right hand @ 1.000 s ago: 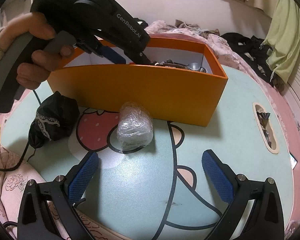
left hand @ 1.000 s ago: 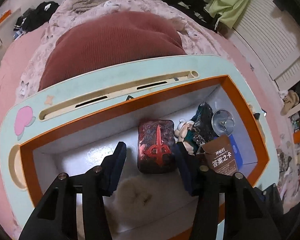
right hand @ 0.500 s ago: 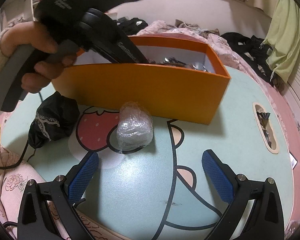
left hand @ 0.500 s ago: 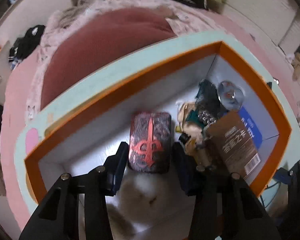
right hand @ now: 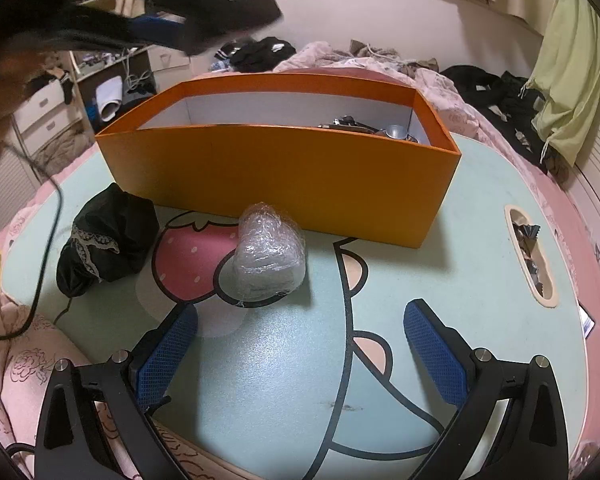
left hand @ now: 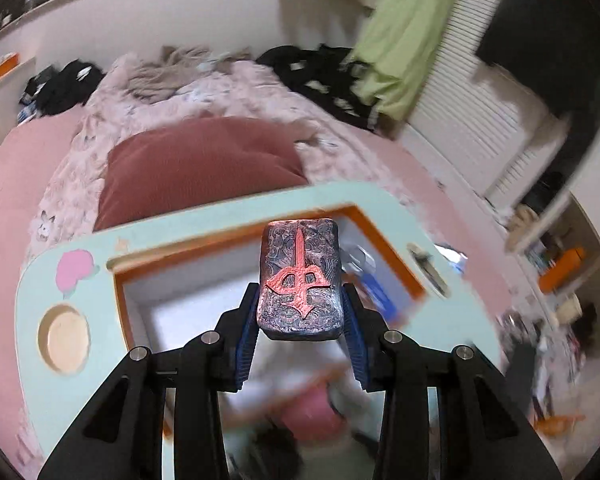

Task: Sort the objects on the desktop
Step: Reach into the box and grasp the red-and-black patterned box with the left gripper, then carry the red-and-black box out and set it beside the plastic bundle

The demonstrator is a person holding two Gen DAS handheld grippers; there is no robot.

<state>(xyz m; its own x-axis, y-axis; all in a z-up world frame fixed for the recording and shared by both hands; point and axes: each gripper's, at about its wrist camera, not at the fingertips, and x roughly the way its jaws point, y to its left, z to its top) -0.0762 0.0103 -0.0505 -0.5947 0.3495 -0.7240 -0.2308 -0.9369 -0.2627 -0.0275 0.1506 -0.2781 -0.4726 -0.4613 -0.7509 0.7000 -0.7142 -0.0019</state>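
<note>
The left gripper [left hand: 300,320] is clamped on a dark block with a red raised emblem [left hand: 300,276], its blue pads pressing the block's two sides near its near end. The block is held above the orange box [left hand: 384,236], tilted up away from the camera, clear of the box's contents. This gripper points downward at a slant over the box; in the right wrist view it shows only as a dark blur at top left [right hand: 204,28].

The right gripper [right hand: 300,344] hangs with its jaws wide apart and nothing between them, angled down over the pale green counter [right hand: 440,280]. Just beyond its fingers lies a clear plastic-wrapped bundle [right hand: 270,256], near the box's front wall. A black lace-trimmed pouch [right hand: 104,240] sits to the left of the bundle.
</note>
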